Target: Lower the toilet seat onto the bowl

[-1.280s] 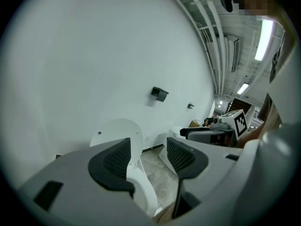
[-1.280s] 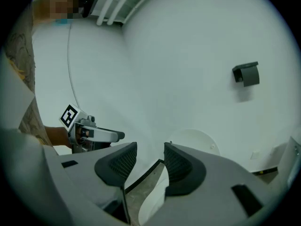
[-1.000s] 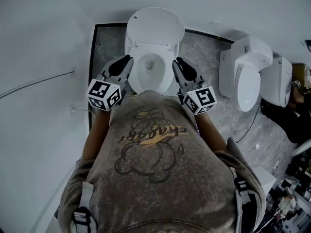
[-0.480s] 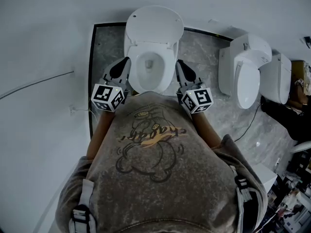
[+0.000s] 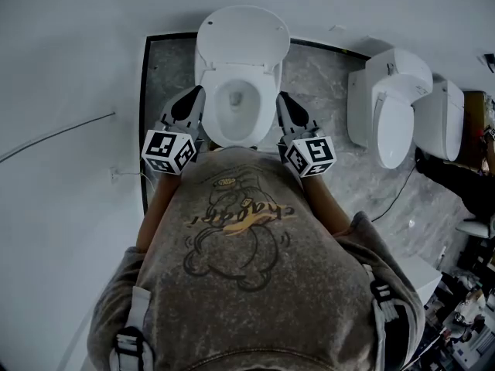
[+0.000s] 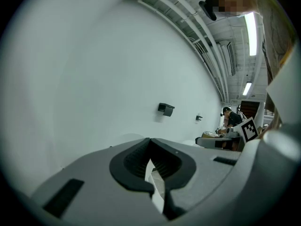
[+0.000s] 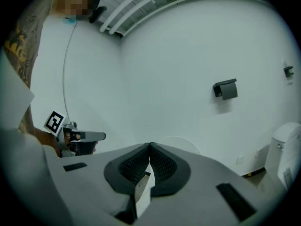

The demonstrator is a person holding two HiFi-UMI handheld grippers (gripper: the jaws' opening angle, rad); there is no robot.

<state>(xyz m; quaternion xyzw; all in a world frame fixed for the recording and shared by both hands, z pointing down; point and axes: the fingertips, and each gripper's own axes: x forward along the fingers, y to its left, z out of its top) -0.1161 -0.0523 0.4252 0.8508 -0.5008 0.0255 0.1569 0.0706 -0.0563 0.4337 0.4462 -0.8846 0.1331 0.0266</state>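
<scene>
The white toilet (image 5: 238, 99) stands on a dark-edged marble floor in the head view. Its oval lid (image 5: 242, 37) is raised at the back, and I cannot tell the seat from the lid. The bowl rim (image 5: 267, 107) lies open below. My left gripper (image 5: 196, 91) is beside the bowl's left side, jaws shut and empty. My right gripper (image 5: 281, 97) is beside the bowl's right side, also shut and empty. In the left gripper view the gripper (image 6: 150, 141) points at a white wall. In the right gripper view the gripper (image 7: 150, 145) points at the raised lid (image 7: 181, 142).
Two more white toilets (image 5: 387, 103) (image 5: 441, 122) stand to the right, with a cable (image 5: 390, 199) on the floor. A white wall is close on the left. A dark wall box (image 7: 225, 89) hangs ahead. A person (image 6: 231, 117) works far off.
Both grippers' jaws have gone from slightly apart to shut. Both have shifted a little forward along the sides of the bowl.
</scene>
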